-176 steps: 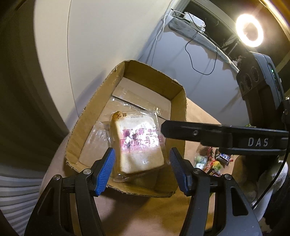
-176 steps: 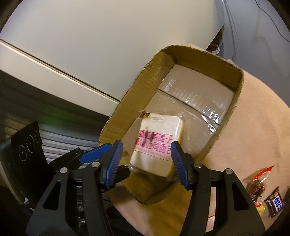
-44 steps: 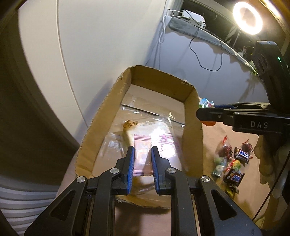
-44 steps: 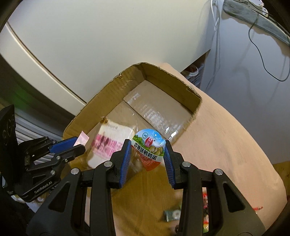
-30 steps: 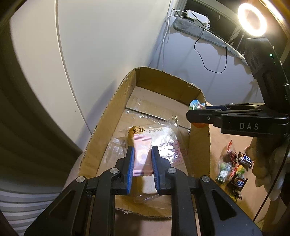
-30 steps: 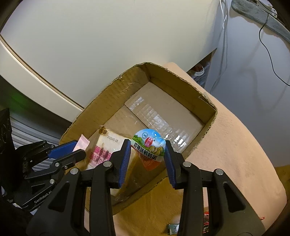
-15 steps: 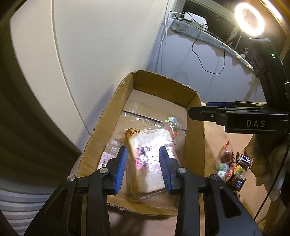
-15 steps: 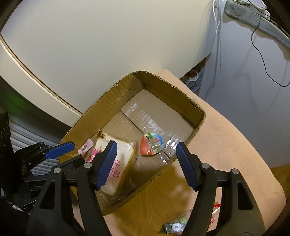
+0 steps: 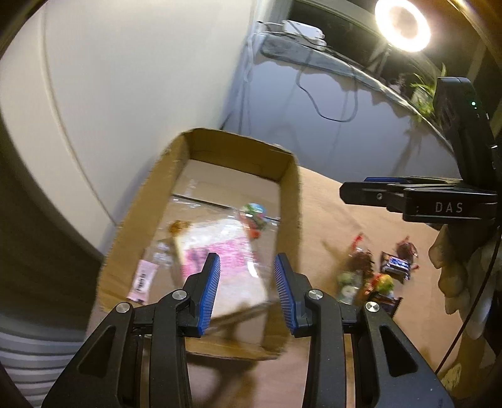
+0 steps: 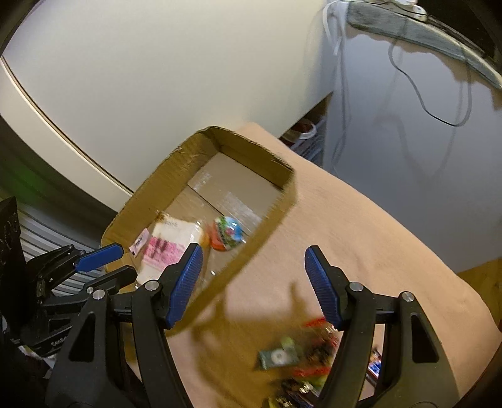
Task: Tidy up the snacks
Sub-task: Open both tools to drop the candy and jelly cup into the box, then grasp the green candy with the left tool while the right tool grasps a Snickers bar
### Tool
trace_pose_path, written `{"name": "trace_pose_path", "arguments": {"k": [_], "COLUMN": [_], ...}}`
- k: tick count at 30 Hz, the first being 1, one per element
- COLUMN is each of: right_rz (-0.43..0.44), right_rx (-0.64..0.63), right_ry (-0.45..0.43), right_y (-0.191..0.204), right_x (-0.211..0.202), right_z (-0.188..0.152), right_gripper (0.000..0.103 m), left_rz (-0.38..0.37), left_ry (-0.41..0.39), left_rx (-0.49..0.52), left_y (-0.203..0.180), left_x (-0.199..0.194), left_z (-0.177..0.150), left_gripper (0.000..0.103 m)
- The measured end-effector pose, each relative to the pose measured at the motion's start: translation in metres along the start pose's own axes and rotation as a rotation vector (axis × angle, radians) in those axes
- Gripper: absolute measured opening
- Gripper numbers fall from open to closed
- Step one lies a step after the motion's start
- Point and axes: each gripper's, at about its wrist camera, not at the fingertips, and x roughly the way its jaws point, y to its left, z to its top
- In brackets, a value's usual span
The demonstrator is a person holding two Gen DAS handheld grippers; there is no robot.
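Note:
An open cardboard box (image 9: pixel 290 219) stands on a tan cloth. Inside it lie a wrapped bread pack (image 9: pixel 226 248), a small pink sachet (image 9: pixel 142 279) by its left side, and a round colourful snack cup (image 9: pixel 255 216) at its far right corner. My left gripper (image 9: pixel 246 263) hovers open over the near end of the box, nothing between its blue pads. My right gripper (image 10: pixel 253 254) is open and empty above the box's right wall (image 10: pixel 276 219). The right wrist view shows the same bread (image 10: pixel 166 241), cup (image 10: pixel 227 233) and sachet (image 10: pixel 139 243).
Several loose wrapped snacks (image 9: pixel 373 276) lie on the cloth (image 10: pixel 360 235) right of the box, also near the bottom of the right wrist view as a blurred snack pile (image 10: pixel 298 354). A white wall stands behind the box. A ring light (image 9: pixel 403 23) glares top right.
Both grippers have let go: the pink sachet and the snack cup, held a second ago, now lie in the box. Both grippers have drawn back and to the right.

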Motion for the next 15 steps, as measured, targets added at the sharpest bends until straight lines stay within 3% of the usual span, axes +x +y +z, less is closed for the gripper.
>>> {"name": "trace_pose_path", "arguments": {"k": [9,15], "right_rz": [-0.061,-0.078], "right_rx": [0.091,0.109], "right_ry": [0.002,0.065], "right_y": [-0.046,-0.066], "right_x": [-0.039,-0.044], "right_z": [-0.05,-0.095], "right_gripper": [0.071,0.071], "left_rz": [-0.084,-0.127], "left_ry": [0.048,0.103], "left_rx": [0.087,0.146], "left_y": [-0.046,-0.074], "left_x": [0.011,0.026], "left_z": [-0.011,-0.018], "left_gripper": [0.035,0.035]}}
